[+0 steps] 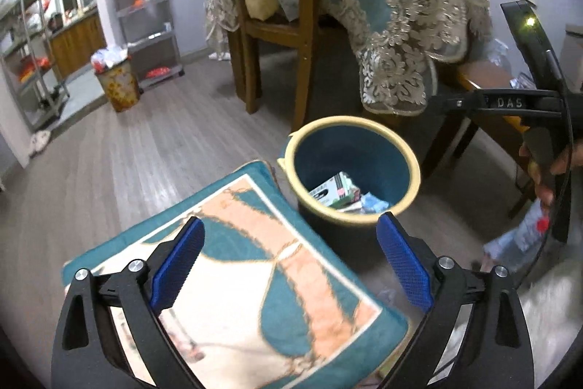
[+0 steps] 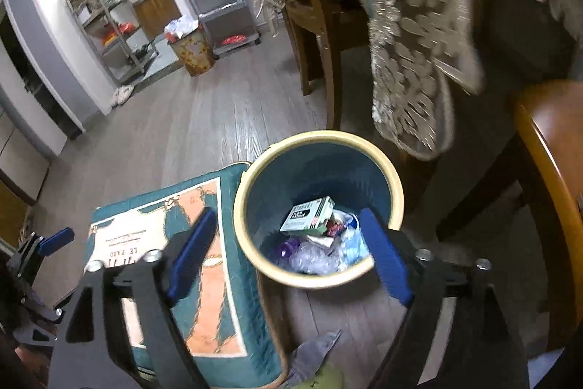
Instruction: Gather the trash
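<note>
The right gripper [image 2: 288, 254] is hanging wide open and empty directly above the bin [image 2: 319, 206], which suggests it is positioned there so trash falls straight in; a small box [image 2: 308, 216] and crumpled plastic wrappers [image 2: 320, 256] are lying at the bottom, just ahead of its fingertips. The left gripper [image 1: 291, 265] is also standing wide and holding nothing, over a cushion [image 1: 233, 265] beside the bin.

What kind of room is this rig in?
Most likely a home dining area beside a kitchen: wooden chair at a table with a lace-trimmed cloth, metal storage shelves, and a floor bin holding trash.
</note>
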Action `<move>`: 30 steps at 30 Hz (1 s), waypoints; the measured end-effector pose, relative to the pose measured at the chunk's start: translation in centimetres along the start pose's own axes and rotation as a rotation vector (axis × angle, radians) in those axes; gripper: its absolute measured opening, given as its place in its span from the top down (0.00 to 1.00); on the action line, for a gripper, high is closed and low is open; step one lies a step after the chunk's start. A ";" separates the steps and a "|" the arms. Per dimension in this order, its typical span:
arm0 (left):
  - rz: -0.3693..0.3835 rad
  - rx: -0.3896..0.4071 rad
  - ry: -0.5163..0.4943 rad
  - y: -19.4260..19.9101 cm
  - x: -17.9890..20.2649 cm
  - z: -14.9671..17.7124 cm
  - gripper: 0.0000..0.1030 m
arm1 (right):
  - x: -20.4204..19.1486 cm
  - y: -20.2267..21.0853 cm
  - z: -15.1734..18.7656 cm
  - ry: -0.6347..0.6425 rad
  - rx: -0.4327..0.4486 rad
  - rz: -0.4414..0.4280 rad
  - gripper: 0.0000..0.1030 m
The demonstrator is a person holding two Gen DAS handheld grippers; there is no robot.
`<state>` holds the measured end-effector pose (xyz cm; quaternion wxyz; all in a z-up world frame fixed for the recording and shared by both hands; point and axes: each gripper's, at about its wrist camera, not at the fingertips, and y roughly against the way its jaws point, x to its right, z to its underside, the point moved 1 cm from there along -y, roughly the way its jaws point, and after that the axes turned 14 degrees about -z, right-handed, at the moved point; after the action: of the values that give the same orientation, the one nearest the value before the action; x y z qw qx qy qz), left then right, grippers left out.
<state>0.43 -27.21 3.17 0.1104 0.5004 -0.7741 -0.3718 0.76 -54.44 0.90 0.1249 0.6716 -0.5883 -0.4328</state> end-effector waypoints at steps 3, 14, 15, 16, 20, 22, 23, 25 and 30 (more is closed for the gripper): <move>-0.006 0.013 0.018 1.0 -0.7 1.4 0.05 | -0.9 0.6 2.1 -0.031 0.006 -0.001 0.13; -0.028 -0.033 0.058 0.4 -1.6 3.3 0.05 | -6.7 1.5 9.0 0.012 0.013 0.082 0.06; -0.038 -0.026 0.054 0.4 -1.7 3.2 0.05 | -7.1 1.4 9.3 0.022 0.021 0.096 0.06; -0.044 -0.020 0.052 0.5 -1.8 3.2 0.05 | -7.3 1.4 9.2 0.028 0.028 0.105 0.06; -0.046 -0.009 0.074 0.6 -2.8 3.2 0.05 | -7.6 0.8 8.7 0.059 0.052 0.180 0.06; -0.046 -0.016 0.095 0.5 -3.2 3.2 0.05 | -7.6 0.6 8.7 0.059 0.049 0.170 0.06; -0.046 -0.019 0.101 0.5 -3.3 3.1 0.05 | -7.6 0.4 8.7 0.059 0.047 0.169 0.06; -0.049 -0.017 0.105 0.5 -3.5 3.1 0.05 | -7.6 0.0 8.7 0.062 0.042 0.174 0.06; -0.059 -0.005 0.093 0.7 -3.3 3.2 0.05 | -7.5 -0.1 8.8 0.072 0.041 0.188 0.06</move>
<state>-0.19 -22.74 2.09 0.1363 0.5396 -0.7521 -0.3530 -5.05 -44.67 -1.11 0.1723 0.6308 -0.6527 -0.3826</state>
